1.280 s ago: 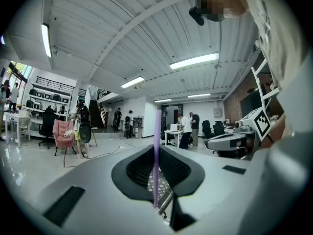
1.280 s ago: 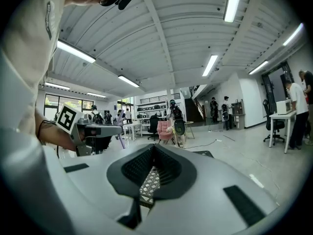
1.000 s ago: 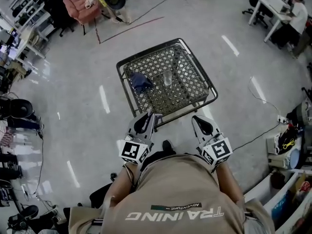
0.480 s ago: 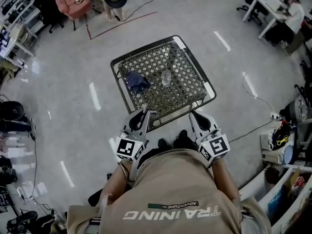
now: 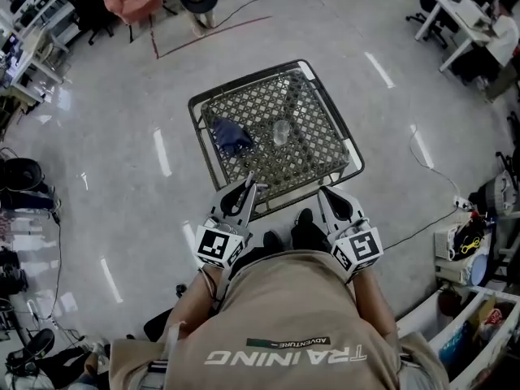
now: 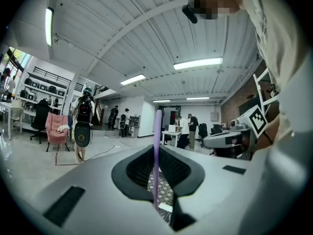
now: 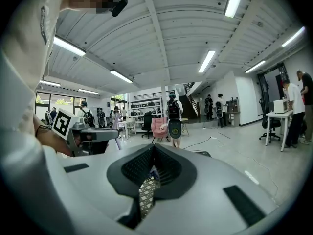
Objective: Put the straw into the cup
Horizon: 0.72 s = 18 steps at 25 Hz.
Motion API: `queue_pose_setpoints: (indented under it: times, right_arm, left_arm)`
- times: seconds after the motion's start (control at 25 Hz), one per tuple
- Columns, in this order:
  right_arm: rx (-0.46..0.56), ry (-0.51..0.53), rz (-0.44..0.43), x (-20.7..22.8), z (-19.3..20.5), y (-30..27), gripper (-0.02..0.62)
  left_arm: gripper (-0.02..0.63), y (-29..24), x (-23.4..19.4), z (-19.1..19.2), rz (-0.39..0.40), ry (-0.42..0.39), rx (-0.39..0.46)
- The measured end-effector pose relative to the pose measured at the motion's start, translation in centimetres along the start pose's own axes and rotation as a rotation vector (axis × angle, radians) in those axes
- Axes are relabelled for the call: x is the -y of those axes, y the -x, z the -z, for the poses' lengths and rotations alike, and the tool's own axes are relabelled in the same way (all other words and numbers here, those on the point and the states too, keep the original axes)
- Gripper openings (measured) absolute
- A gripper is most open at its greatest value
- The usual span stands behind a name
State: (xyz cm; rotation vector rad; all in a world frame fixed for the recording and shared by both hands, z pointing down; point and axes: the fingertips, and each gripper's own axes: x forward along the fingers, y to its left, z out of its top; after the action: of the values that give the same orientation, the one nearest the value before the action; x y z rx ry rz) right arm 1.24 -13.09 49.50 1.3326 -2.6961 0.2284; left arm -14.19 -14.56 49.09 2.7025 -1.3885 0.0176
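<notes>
Left gripper [image 5: 246,190] pinches purple straw [image 6: 157,153]; straw stands upright between jaws. Right gripper [image 5: 328,196] pressed together, empty. Cup [image 5: 280,131] ahead of both grippers, well apart, on mesh table [image 5: 321,149]; blue cloth [image 5: 231,136] ahead of left gripper.

Likely risks:
- thin straw swivels in pinch
- light clear cup tips if straw strikes rim
- dropped straw slips through mesh

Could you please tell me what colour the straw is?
The straw is pale purple, clearest in the left gripper view.
</notes>
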Motion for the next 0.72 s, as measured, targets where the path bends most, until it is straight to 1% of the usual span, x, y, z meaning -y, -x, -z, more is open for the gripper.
queue_pose_setpoints:
  times: [0.12, 0.28, 0.64, 0.72]
  right_arm:
    - [-0.002, -0.011, -0.014, 1.5, 0.3, -0.6, 0.017]
    - [0.007, -0.009, -0.042, 4.7, -0.3, -1.8, 0.017]
    - [0.025, -0.011, -0.131, 12.0, -1.5, -5.2, 0.017]
    - [0.023, -0.030, -0.155, 13.3, -1.6, -5.7, 0.017]
  left_arm:
    - [0.041, -1.5, -0.2, 0.0, -0.018, -0.005, -0.013]
    - [0.041, -4.4, -0.4, -0.6, -0.049, -0.020, -0.030]
    - [0.041, -11.8, -1.5, -2.2, -0.157, -0.053, -0.026]
    - [0.041, -13.2, -1.6, -2.6, -0.178, -0.059, -0.031]
